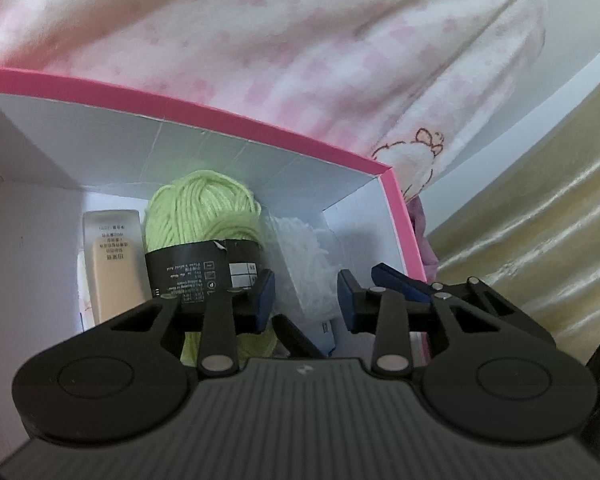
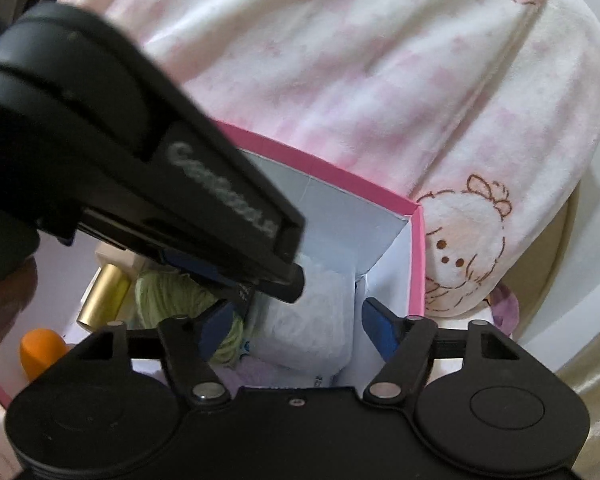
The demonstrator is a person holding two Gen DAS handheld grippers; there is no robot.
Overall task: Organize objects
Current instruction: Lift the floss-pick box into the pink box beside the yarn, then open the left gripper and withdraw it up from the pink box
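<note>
1. Far left in the pink-rimmed box (image 1: 260, 124): an orange rounded item (image 2: 42, 348) and a shiny gold cylinder (image 2: 104, 296) lie by the left wall, seen only from the right wrist
2. Next along, a beige squeeze tube (image 1: 114, 256) with printed text lies flat on the white floor of the box, touching a skein of pale green yarn (image 1: 204, 208) banded by a black paper label
3. Just right of the skein sits a white fluffy pack in clear wrap (image 1: 300, 248), close to the box's right wall
4. The left gripper (image 1: 306, 296) hangs over that pack, its blue pads a narrow gap apart; whether they pinch the wrap cannot be told
5. The right gripper (image 2: 296, 320) stands with its jaws spread wide, one finger on each side of the pack and neither touching it
6. Behind the box, a person's plush white-and-pink checked robe (image 1: 300, 40), with cartoon figures outlined in brown, fills the background
7. To the right, the box rests on glossy gold satin cloth (image 1: 540, 220) that lies in soft folds
8. Textures: smooth card walls, pink outside and white inside; stranded, soft yarn; crinkled film; matte black ribbed gripper bodies
</note>
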